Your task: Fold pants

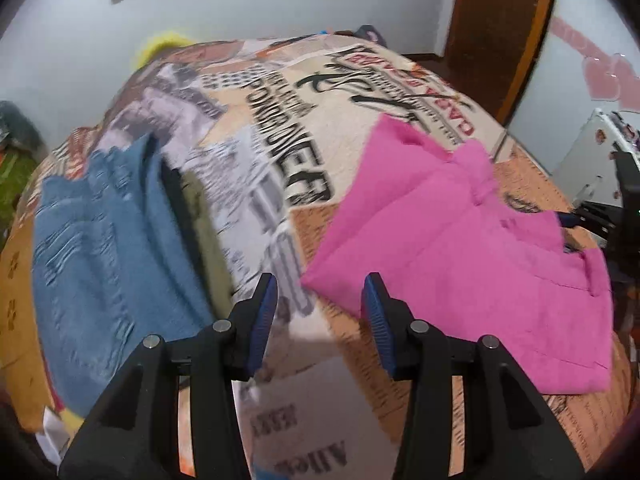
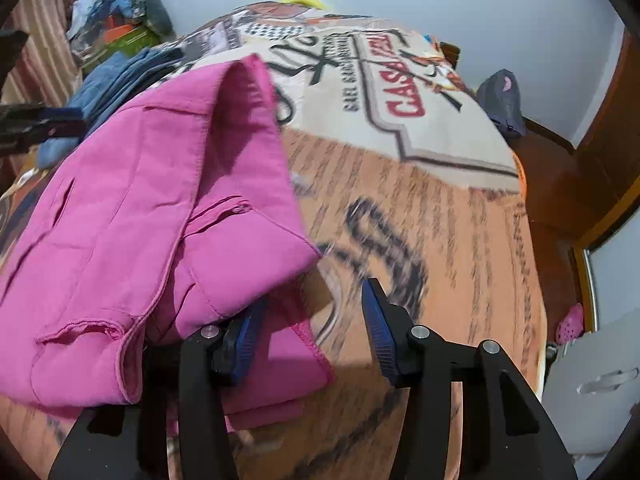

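The left claw (image 1: 318,312) has its two black arms with blue pads partly apart, and nothing sits between them. It hangs over the bed cover, pointing down at a slant. Just past its right pad lies the near corner of the bright pink cloth pants (image 1: 460,240), folded over and spread flat on the bed.

The right claw (image 2: 312,328) is also partly apart. Its left blue pad (image 2: 244,340) is tucked in under a loose flap of the pink pants (image 2: 160,200), and its right pad stands clear over the bare cover. The pads do not pinch the cloth. The pants here are bunched and raised up in a fold, with a zip showing near the middle.

Both claws are over a bed with a cover printed in orange, cream and black letters (image 1: 280,152). Off to the left of the pink pants lies a pile of folded blue jeans (image 1: 104,248), well apart from them.
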`<state>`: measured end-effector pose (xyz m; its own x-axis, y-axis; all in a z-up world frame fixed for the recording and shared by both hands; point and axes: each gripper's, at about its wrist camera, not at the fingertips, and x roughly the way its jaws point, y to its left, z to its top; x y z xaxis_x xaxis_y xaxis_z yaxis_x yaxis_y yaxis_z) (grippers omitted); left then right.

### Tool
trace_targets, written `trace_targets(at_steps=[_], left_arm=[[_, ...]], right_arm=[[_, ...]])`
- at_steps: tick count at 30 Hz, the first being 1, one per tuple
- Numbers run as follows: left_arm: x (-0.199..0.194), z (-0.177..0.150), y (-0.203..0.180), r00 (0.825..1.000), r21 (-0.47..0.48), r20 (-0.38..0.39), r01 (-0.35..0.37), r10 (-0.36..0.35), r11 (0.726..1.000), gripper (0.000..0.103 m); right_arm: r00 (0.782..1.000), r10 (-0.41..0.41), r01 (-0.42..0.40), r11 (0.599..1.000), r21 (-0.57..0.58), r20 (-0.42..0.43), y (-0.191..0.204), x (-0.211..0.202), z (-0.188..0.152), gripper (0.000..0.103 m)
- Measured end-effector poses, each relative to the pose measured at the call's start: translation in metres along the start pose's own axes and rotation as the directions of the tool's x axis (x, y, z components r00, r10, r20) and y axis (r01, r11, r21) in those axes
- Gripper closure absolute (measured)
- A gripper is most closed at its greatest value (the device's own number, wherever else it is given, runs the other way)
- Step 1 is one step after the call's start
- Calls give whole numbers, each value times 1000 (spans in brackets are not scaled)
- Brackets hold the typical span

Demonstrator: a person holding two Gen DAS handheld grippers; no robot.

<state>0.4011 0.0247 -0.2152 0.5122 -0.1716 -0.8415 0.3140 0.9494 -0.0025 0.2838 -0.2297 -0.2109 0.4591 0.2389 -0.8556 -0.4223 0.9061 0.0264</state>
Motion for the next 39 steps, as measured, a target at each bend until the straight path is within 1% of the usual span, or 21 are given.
trace_targets(at_steps=[1, 3, 5, 7, 8, 10, 11, 12, 14, 16, 18, 21, 23, 26, 29, 31, 33, 34, 37, 38, 39], left_arm=[[2, 3, -3, 1000, 10, 2, 8, -8, 1000, 58], [9, 11, -7, 1000, 32, -4, 24, -24, 999, 57], [24, 17, -8, 999, 46, -40, 32, -30, 998, 57], [43, 17, -10, 995, 46, -97, 15, -10, 999, 57], [50, 14, -10, 993, 42, -122, 11, -6, 999, 61], [54, 8, -11, 992, 32, -128, -12, 16, 999, 64], [53, 4, -13, 991, 31, -128, -25, 29, 999, 70], [49, 0, -15, 990, 28, -136, -40, 43, 999, 81], [44, -12, -14, 987, 5, -155, -32, 33, 999, 89], [32, -27, -15, 987, -17, -161, -29, 26, 999, 90], [22, -39, -15, 987, -34, -160, -31, 25, 999, 91], [-3, -61, -16, 990, -77, -140, -33, 22, 996, 91], [-18, -67, -16, 993, -92, -121, -27, 15, 995, 91], [-36, -67, -14, 995, -104, -100, -24, 14, 994, 91], [-51, -54, -15, 999, -101, -43, -8, 4, 995, 90], [-54, -41, -17, 1000, -92, -12, 6, -7, 996, 88], [-49, -29, -18, 1000, -87, 2, 20, -20, 996, 81], [-42, -23, -20, 1000, -84, 4, 23, -23, 996, 80], [-28, -15, -22, 999, -93, 6, 45, -45, 995, 79], [-21, -12, -21, 998, -110, 6, 61, -61, 992, 72], [-15, -10, -19, 997, -133, -1, 72, -73, 989, 58]], right_arm=[[1000, -15, 15, 1000, 8, 1, -3, 0, 2, 57], [1000, -20, 19, 999, 33, 12, -8, -7, 2, 57], [1000, -15, 13, 998, 55, 21, -12, -19, -3, 57], [999, -20, 17, 997, 75, 33, -15, -35, -10, 57], [999, -22, 19, 996, 83, 37, -17, -42, -13, 57], [998, -24, 19, 995, 98, 51, -20, -59, -20, 57], [998, -24, 18, 994, 104, 57, -21, -65, -22, 57], [998, -18, 11, 994, 109, 66, -20, -74, -25, 57], [997, -14, 6, 995, 100, 78, -15, -85, -29, 57], [996, -6, -1, 996, 90, 85, -11, -89, -26, 57], [995, 17, -26, 996, 82, 100, -4, -94, -25, 57], [991, 48, -57, 996, 70, 122, 5, -96, -20, 57], [989, 62, -70, 996, 61, 132, 10, -95, -18, 57], [988, 70, -77, 996, 46, 139, 15, -88, -11, 57], [987, 97, -104, 993, 47, 131, 14, -76, -2, 57], [987, 97, -104, 993, 53, 126, 12, -65, 5, 57], [987, 114, -123, 989, 76, 111, 7, -51, 11, 57], [988, 117, -126, 988, 91, 100, 3, -44, 14, 57], [985, 162, -168, 975, 143, 56, -6, -21, 17, 57], [983, 175, -180, 972, 153, 48, -8, -15, 16, 58], [981, 189, -192, 969, 157, 37, -8, -9, 16, 64]])
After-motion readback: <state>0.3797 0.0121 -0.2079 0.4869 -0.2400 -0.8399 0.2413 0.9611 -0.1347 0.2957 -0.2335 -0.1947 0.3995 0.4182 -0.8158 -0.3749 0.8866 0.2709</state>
